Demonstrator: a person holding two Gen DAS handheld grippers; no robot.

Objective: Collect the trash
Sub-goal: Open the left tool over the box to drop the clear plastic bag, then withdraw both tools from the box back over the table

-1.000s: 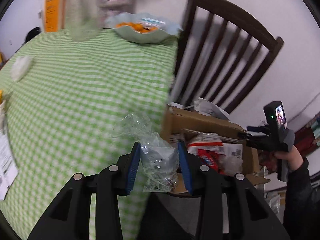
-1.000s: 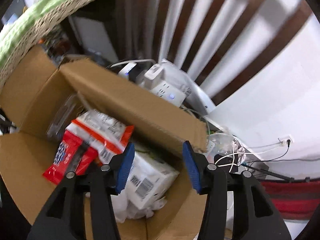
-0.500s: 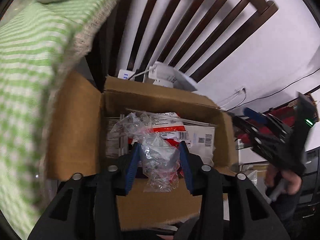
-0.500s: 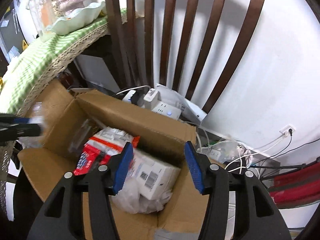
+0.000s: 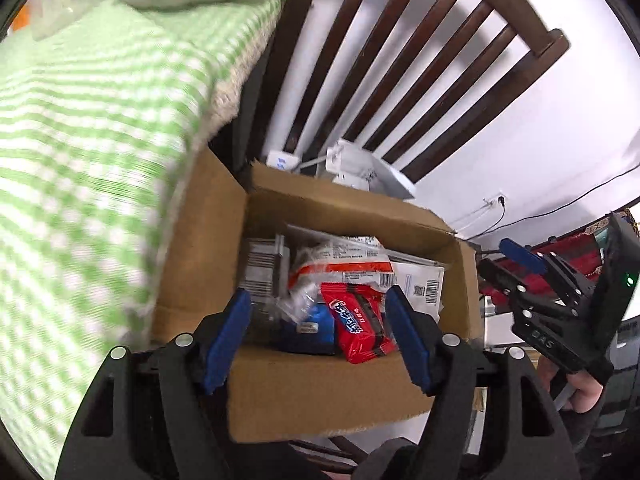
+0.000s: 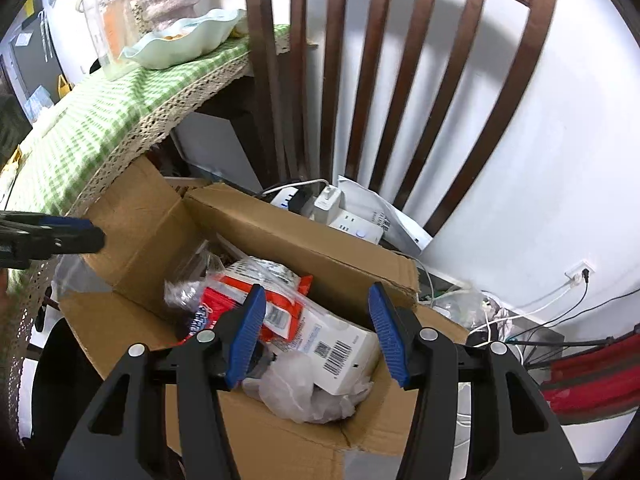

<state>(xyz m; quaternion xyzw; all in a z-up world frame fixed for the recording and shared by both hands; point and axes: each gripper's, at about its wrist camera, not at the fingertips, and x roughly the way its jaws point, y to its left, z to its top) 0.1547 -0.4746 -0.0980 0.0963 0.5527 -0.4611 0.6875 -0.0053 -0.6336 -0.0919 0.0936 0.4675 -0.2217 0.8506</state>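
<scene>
An open cardboard box [image 5: 312,396] [image 6: 280,232] stands on a chair beside the table, holding trash. Inside lie a red snack packet [image 5: 356,324] [image 6: 216,300], a white barcoded carton [image 6: 336,344] and a crumpled clear plastic bag [image 5: 302,300] [image 6: 188,288]. My left gripper [image 5: 318,328] hovers over the box with its jaws opening; the clear bag lies loose below them, and the pads do not touch it. My right gripper [image 6: 316,320] hangs open above the box's right half with nothing between its fingers. It also shows at the right in the left wrist view [image 5: 520,264].
A table with a green checked cloth [image 5: 80,160] [image 6: 100,120] borders the box on the left, bearing a pale bowl [image 6: 180,44] and a jar [image 6: 104,20]. The dark wooden chair back [image 6: 360,80] rises behind. A power strip, chargers [image 6: 348,220] and cables lie by the wall.
The left gripper carried the clear plastic bag from the table edge over the box, then its jaws widened and the bag dropped in. The right gripper rose and drew back from the box.
</scene>
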